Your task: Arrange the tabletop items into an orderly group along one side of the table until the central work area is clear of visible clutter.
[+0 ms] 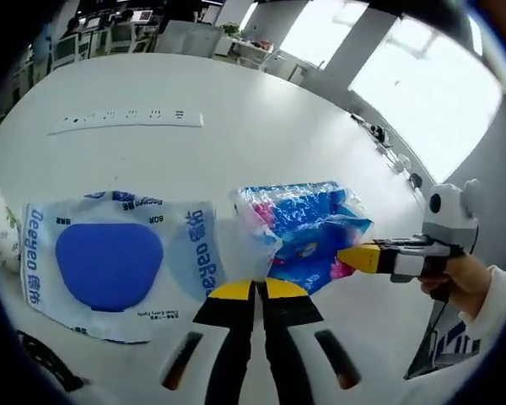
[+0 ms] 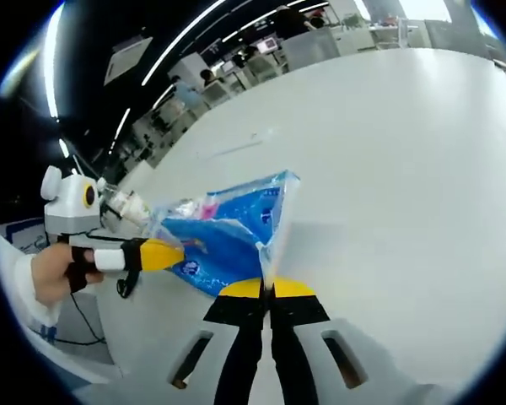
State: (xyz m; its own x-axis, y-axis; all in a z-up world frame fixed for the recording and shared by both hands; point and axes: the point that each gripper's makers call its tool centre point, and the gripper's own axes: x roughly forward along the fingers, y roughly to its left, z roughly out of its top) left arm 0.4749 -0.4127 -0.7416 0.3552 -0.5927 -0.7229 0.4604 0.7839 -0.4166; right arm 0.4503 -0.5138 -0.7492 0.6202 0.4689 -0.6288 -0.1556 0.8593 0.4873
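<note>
A crinkly blue plastic bag [image 1: 308, 228] with pink and white print is stretched between both grippers over the white table [image 1: 261, 126]. My left gripper [image 1: 255, 291] is shut on the bag's clear near edge. The right gripper [image 1: 363, 257] comes in from the right, held by a hand [image 1: 464, 283], and pinches the bag's other side. In the right gripper view, my right gripper [image 2: 266, 288] is shut on a corner of the bag [image 2: 228, 228], while the left gripper [image 2: 156, 253] grips its far side. A white tissue pack [image 1: 110, 261] with a blue oval lies left of the bag.
A white power strip [image 1: 126, 121] lies farther back on the table. A black cable [image 1: 42, 363] runs at the lower left, and a pale object [image 1: 0, 240] sits at the left edge. Office desks and chairs [image 1: 118, 34] stand beyond the table.
</note>
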